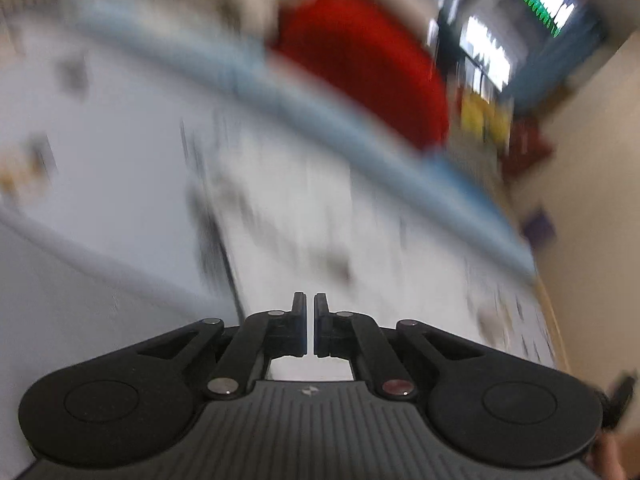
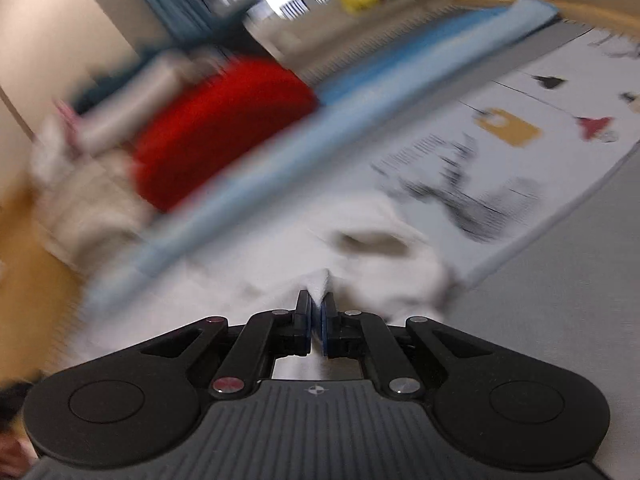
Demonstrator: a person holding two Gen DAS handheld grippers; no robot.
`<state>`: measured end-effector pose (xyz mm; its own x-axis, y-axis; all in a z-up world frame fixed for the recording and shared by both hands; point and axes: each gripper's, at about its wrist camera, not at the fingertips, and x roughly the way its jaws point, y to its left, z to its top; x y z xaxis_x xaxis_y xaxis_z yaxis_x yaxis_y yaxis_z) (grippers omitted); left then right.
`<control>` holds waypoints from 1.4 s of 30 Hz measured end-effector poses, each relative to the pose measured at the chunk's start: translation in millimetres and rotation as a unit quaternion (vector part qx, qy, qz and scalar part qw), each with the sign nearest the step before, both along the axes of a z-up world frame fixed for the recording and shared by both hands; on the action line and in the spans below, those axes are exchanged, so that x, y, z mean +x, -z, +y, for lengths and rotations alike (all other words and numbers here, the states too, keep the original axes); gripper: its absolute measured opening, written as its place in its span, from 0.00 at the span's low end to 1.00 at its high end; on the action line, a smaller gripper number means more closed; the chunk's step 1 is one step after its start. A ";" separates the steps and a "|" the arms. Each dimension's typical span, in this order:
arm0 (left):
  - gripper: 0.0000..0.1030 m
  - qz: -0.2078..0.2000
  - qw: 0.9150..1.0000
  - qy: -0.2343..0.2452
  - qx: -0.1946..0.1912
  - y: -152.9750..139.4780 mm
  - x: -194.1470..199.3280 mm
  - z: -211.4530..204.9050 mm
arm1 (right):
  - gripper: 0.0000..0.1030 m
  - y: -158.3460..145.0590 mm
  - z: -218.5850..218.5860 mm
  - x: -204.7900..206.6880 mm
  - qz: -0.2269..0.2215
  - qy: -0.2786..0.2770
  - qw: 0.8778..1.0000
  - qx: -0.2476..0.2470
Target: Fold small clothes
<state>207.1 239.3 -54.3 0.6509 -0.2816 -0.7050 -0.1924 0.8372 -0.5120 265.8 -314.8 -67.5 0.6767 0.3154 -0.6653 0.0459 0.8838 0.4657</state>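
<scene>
Both views are smeared by motion. A white garment (image 2: pixel 400 216) with black, yellow and red prints lies on a grey surface (image 2: pixel 560 300), bunched up near the gripper. My right gripper (image 2: pixel 319 300) is shut on the garment, and a small peak of white cloth (image 2: pixel 322 280) sticks up between its blue pads. In the left wrist view the same white garment (image 1: pixel 320 208) stretches ahead. My left gripper (image 1: pixel 310 304) is shut just above it. Only a thin slit shows between its fingers, and I cannot tell whether cloth is pinched there.
A light-blue band (image 1: pixel 360 140) (image 2: pixel 320 120) runs along the far side of the garment. Behind it sits a big red round thing (image 1: pixel 360 64) (image 2: pixel 216 128). Pale bundles (image 2: pixel 80 200) lie on a wooden floor at the left. A cream wall (image 1: pixel 592 160) rises at the right.
</scene>
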 end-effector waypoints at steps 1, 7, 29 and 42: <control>0.07 0.028 1.000 0.007 0.001 11.7 3.4 -7.0 | 0.04 4.3 4.6 3.0 0.011 -0.005 1.000 -0.015; 0.43 0.125 0.992 0.023 -0.009 58.7 14.9 -17.5 | 0.09 17.4 21.9 8.4 0.043 -0.041 0.996 -0.071; 0.01 -0.037 0.997 -0.020 -0.067 -6.9 -3.0 23.7 | 0.03 21.7 -1.3 2.8 0.068 -0.020 0.997 0.027; 0.48 0.065 0.992 0.100 0.030 37.1 11.0 -13.1 | 0.21 45.3 18.0 6.1 0.133 -0.069 0.986 -0.077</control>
